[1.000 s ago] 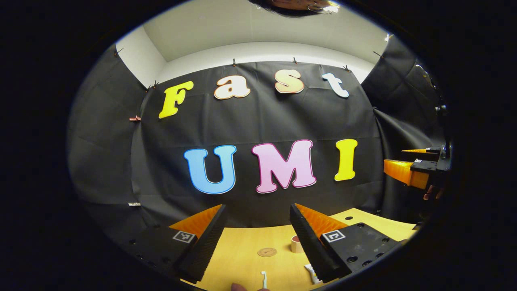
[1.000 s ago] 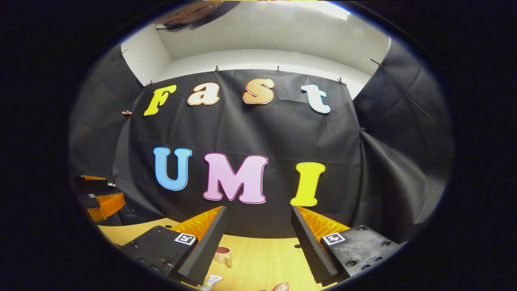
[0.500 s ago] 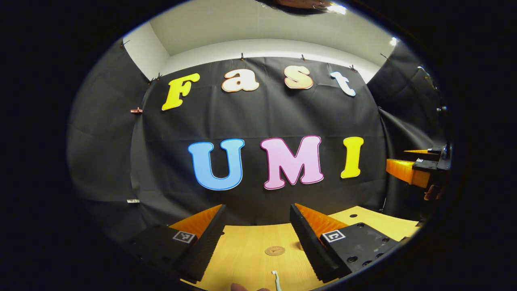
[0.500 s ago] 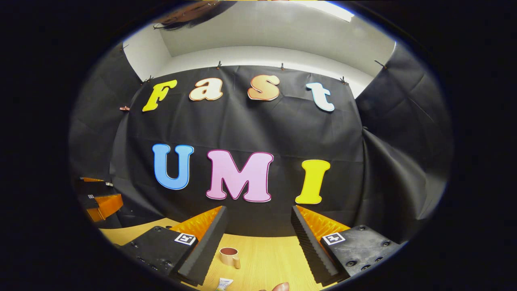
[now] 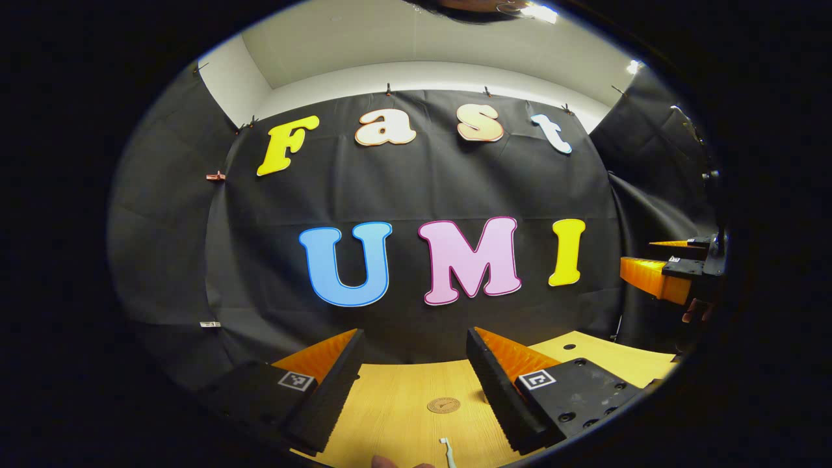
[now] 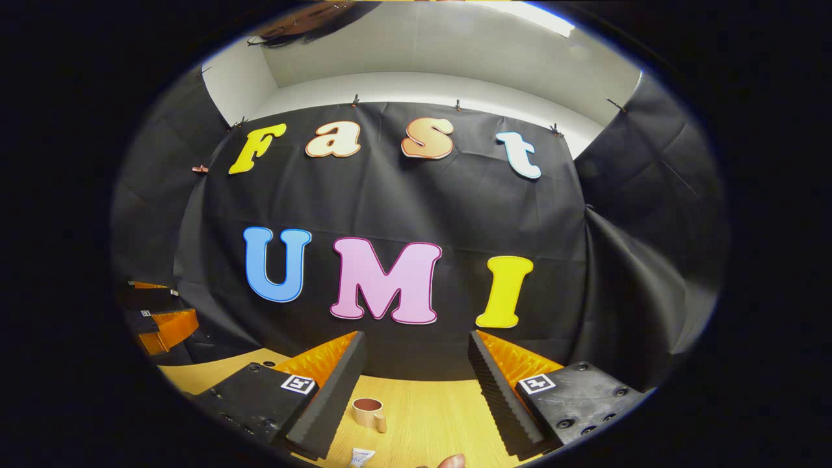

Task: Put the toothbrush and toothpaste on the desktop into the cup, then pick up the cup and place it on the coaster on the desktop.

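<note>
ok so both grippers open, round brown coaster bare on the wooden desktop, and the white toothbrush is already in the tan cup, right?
Not the toothbrush. In the left gripper view the white toothbrush lies on the wooden desktop, near the round brown coaster. The tan cup stands apart in the right gripper view. Left gripper and right gripper are open.

We are in a recording booth, a staged set and not a lived-in room. Black cloth (image 5: 416, 188) is clipped up as the back wall and drapes both sides of the frame, with plain white wall (image 6: 422, 88) and ceiling above it at the top. Along the bottom runs a bare, pale wooden bench (image 5: 403, 403) with round holes (image 5: 564, 347) in its top.
</note>
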`<state>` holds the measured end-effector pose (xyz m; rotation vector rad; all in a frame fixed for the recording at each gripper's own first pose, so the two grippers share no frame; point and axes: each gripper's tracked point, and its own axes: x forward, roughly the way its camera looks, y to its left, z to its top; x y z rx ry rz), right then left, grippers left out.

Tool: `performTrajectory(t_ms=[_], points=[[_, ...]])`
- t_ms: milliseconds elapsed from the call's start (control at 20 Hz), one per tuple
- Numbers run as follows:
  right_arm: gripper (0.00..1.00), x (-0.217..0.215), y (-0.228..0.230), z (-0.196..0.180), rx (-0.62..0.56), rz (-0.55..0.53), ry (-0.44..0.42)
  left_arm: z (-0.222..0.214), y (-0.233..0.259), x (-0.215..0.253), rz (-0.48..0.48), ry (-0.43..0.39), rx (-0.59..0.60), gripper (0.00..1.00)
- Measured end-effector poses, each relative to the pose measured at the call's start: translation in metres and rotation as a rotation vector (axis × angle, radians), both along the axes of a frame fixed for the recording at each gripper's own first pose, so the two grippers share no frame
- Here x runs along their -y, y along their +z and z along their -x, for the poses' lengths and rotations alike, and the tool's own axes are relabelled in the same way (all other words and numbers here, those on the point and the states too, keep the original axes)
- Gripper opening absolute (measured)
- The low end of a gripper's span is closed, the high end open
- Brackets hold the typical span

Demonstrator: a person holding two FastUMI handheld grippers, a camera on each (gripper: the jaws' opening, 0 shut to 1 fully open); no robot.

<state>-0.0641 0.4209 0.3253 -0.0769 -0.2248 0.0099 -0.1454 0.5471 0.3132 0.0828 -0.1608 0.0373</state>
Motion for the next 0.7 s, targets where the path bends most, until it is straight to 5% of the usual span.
performTrajectory(t_ms=[700], points=[[0.96, -0.0005, -0.0046, -0.0051, -0.013, 0.0, -0.011, -0.0086, -0.0087, -0.0027, -0.001, 0.001, -0.009, 0.98]])
